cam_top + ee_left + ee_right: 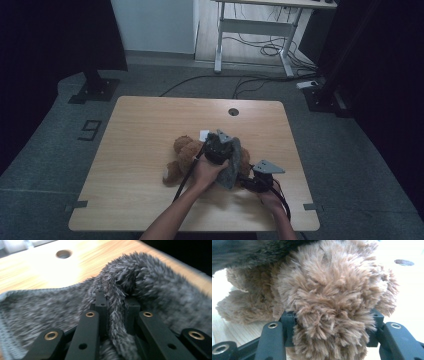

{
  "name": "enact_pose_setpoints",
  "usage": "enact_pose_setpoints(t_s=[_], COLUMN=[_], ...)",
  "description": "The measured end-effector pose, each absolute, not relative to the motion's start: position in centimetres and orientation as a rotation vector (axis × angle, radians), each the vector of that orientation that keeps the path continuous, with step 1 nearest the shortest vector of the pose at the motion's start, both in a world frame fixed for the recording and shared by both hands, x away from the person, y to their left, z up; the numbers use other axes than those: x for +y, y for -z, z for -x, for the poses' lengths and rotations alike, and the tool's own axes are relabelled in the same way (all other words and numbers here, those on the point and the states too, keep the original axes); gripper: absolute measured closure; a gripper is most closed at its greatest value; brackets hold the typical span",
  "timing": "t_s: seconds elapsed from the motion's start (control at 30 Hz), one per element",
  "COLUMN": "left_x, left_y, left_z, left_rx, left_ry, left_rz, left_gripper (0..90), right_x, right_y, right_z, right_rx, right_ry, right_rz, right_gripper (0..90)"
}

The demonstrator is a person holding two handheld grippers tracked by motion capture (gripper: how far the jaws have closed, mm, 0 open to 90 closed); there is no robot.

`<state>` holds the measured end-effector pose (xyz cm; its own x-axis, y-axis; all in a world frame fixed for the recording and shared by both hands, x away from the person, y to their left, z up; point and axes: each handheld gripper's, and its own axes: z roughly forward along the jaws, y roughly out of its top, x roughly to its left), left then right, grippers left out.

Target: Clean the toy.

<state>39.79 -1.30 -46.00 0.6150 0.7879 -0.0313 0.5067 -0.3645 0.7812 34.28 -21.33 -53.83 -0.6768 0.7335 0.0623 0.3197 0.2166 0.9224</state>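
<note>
Grey fuzzy cloth [155, 292] pinched — left gripper [116, 315]

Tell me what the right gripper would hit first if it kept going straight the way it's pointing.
Nothing new: the right gripper already has the brown teddy bear between its jaws. Going straight on would likely press deeper into the plush; the grey fuzzy cloth lies over the bear.

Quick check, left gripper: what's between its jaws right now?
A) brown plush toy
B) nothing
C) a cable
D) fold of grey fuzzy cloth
D. In the left gripper view the left gripper has its jaws pinched on a raised fold of the grey cloth; the brown plush toy sits between the right gripper's jaws instead.
</note>
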Motion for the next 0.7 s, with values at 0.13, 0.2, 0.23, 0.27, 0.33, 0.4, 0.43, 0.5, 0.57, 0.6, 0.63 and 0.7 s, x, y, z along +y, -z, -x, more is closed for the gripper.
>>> enact_pose_setpoints(t_s=[0.13,0.2,0.23,0.27,0.33,0.4,0.43,0.5,0.57,0.6,0.63,0.7], left_x=[1.6,2.6,3.2,3.8,5.2,6.6,7.5,8.8,10.3,11.0,11.7,12.3], left_y=[46.2,46.0,45.9,45.9,45.8,45.7,45.7,45.8,46.2,46.6,47.1,47.7], left_z=[-40.2,-40.1,-40.1,-40.1,-40.1,-40.1,-40.1,-40.2,-40.2,-40.2,-40.2,-40.1], left_rx=[1.077,1.085,1.093,1.109,1.137,1.158,1.175,1.201,1.238,1.258,1.278,1.299], left_ry=[-0.374,-0.417,-0.436,-0.434,-0.438,-0.454,-0.445,-0.447,-0.452,-0.454,-0.453,-0.452], left_rz=[-1.98,-1.98,-1.98,-1.972,-1.956,-1.946,-1.938,-1.928,-1.924,-1.926,-1.931,-1.942], left_gripper=[78.2,78.4,78.5,78.5,78.5,78.4,78.4,78.3,78.3,78.3,78.4,78.4], right_x=[-21.2,-21.2,-21.3,-21.4,-21.4,-21.4,-21.4,-21.4,-21.4,-21.4,-21.4,-21.5], right_y=[53.8,53.8,53.8,53.8,53.9,53.8,53.9,53.8,53.9,53.9,53.9,53.9], right_z=[-34.2,-34.2,-34.2,-34.3,-34.3,-34.2,-34.2,-34.2,-34.2,-34.2,-34.2,-34.3], right_rx=[2.116,2.119,2.12,2.121,2.119,2.119,2.118,2.12,2.118,2.117,2.118,2.115], right_ry=[-1.447,-1.445,-1.447,-1.45,-1.454,-1.451,-1.454,-1.452,-1.455,-1.457,-1.456,-1.464], right_rz=[-0.96,-0.963,-0.966,-0.972,-0.974,-0.977,-0.979,-0.979,-0.982,-0.984,-0.987,-0.996], right_gripper=[43.9,43.8,43.8,43.7,43.6,43.6,43.6,43.6,43.6,43.5,43.5,43.5])
